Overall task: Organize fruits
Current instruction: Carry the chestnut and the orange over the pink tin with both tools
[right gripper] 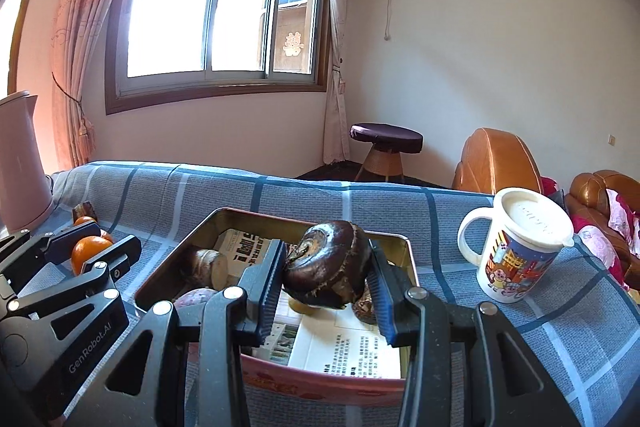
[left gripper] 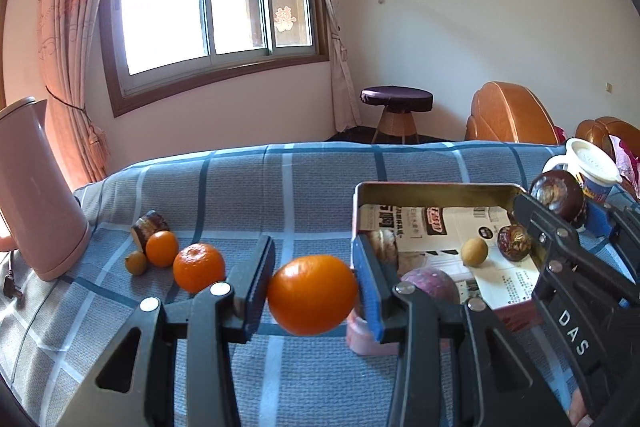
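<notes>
Left wrist view: left gripper [left gripper: 312, 291] pinching an orange [left gripper: 312, 294] by its two sides, jaws pressed on the smooth, glossy, round skin, lifted clear of the checked blue cloth [left gripper: 248, 187] and just left of the tin tray [left gripper: 436, 189]. Probably carried this way to go over the low wall of the tray, since held from the sides and not from above. Left of the tray, lying on the cloth: a second orange [left gripper: 199, 267] with dimpled top, a smaller orange [left gripper: 161, 248], a tiny yellowish fruit [left gripper: 136, 262] and a dark brown chunk [left gripper: 149, 227], close together, not yet sorted. Far left of the tray, a matte pink kettle [left gripper: 38, 187], upright.

Inside the tray, on printed paper lining: a small tan round fruit [left gripper: 474, 252], a dark wrinkled fruit [left gripper: 515, 243], a purplish round fruit [left gripper: 430, 285] and a pale cut piece [left gripper: 384, 247] near the left wall. Metal of the tray shiny inside, corners rounded.

Right wrist view: right gripper [right gripper: 326, 277] pinching a dark brown bulb [right gripper: 324, 267], jaws tight on both flanks, held above the tray [right gripper: 400, 239]. Skin rough, flaky, with ring marks and a flattened top; ribbed blue pads likely good against slipping. Seems ready for lowering into the tray. Right of the tray, a white lidded mug [right gripper: 516, 259] with a cartoon print, upright on the cloth.
</notes>
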A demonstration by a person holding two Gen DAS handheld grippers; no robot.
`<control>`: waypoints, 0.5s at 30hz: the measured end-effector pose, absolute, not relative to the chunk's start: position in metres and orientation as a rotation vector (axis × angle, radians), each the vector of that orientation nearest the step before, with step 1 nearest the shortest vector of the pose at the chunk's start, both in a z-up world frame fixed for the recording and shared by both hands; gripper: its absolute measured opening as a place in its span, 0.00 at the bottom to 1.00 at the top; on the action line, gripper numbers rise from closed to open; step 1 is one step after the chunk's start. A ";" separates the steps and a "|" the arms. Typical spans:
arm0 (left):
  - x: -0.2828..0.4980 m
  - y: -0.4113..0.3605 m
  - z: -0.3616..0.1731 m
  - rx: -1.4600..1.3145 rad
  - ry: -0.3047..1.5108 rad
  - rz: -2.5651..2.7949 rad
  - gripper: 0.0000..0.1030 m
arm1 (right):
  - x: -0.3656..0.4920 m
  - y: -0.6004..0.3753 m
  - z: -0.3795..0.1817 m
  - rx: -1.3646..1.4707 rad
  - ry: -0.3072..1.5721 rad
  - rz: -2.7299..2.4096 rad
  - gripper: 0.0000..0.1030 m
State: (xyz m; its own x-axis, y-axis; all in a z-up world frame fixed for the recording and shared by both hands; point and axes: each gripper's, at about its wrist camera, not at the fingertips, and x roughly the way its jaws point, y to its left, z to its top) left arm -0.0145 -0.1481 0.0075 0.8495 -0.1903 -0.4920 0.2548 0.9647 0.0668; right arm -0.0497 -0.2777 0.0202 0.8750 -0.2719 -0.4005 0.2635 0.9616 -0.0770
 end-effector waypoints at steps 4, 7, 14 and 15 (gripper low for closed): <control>-0.010 -0.167 0.011 0.155 0.489 -0.276 0.22 | -0.049 -0.298 0.021 0.004 0.421 -0.319 0.41; -0.003 -0.178 0.012 0.152 0.486 -0.296 0.22 | -0.046 -0.310 0.021 0.025 0.426 -0.343 0.41; 0.011 -0.175 0.014 0.114 0.517 -0.324 0.23 | -0.042 -0.326 0.020 0.087 0.444 -0.344 0.41; 0.012 -0.169 0.014 0.111 0.533 -0.318 0.24 | -0.042 -0.325 0.021 0.080 0.442 -0.346 0.41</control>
